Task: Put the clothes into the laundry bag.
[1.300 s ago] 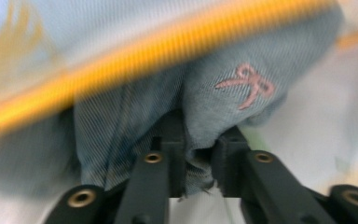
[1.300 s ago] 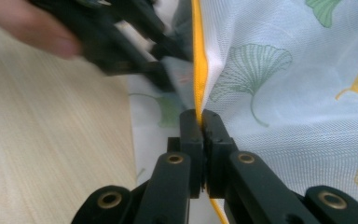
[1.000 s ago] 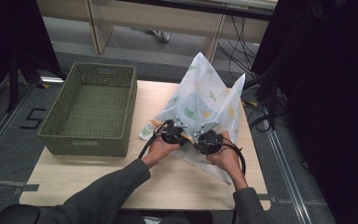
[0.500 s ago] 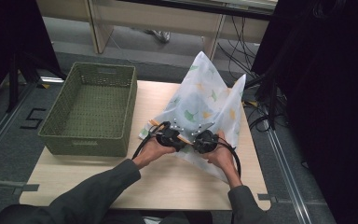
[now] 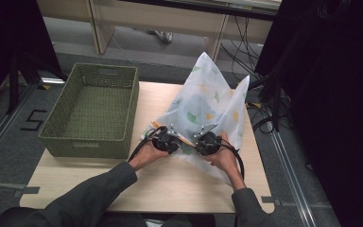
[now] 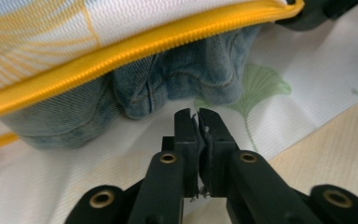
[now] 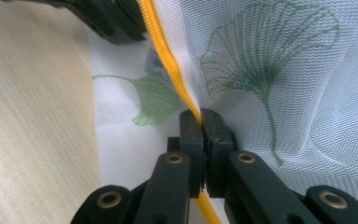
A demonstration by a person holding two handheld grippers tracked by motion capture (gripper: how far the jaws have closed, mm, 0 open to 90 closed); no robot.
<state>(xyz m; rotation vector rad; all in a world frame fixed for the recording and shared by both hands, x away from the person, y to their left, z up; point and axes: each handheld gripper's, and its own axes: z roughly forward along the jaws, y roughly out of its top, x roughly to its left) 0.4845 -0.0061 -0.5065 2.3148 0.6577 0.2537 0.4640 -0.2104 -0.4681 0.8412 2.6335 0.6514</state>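
left gripper (image 6: 196,114): my jaws just closed, pressed together, nothing visibly pinched, by denim (image 6: 177,79)
right gripper (image 7: 201,116): I pinch yellow zipper (image 7: 161,42) (mesh laundry bag (image 5: 212,101))

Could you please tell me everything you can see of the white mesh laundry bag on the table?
The mesh laundry bag is white, fine netting printed with green and yellow ginkgo leaves. It lies at the table's right side, two corners standing up in peaks. A yellow zipper edges its opening, which gapes to show blue denim inside. The right gripper is shut on the zipper edge. The left gripper, jaws just closing, seems to pinch the lower mesh layer in front of the denim.
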